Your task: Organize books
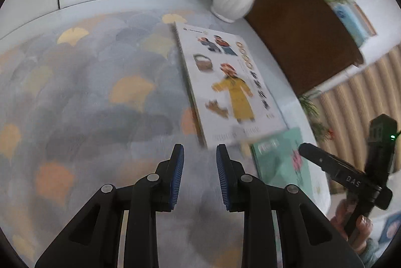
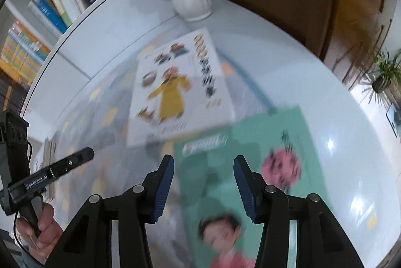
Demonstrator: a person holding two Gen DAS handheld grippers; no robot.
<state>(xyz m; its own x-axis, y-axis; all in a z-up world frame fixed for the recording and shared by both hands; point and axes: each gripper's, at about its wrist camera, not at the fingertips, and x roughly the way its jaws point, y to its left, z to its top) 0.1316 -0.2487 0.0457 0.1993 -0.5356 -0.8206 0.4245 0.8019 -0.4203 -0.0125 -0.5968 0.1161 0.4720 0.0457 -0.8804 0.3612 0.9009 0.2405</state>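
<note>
White round counter (image 2: 313, 97) carries a white picture book (image 1: 225, 82) overlapping a mint-green picture book (image 2: 250, 167) near its bare right rim, while the left claw (image 1: 200, 155) and right claw (image 2: 203, 167), angled steeply down, hover empty, jaws parted.

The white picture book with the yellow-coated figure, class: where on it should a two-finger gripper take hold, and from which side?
Probably by the near short edge of the white picture book. It lies flat on the patterned mat, but that near end overlaps the green book, so it seems to sit slightly raised. Come in low from the near side, one finger sliding under the edge, one on the cover. The open left gripper is already close.
</note>
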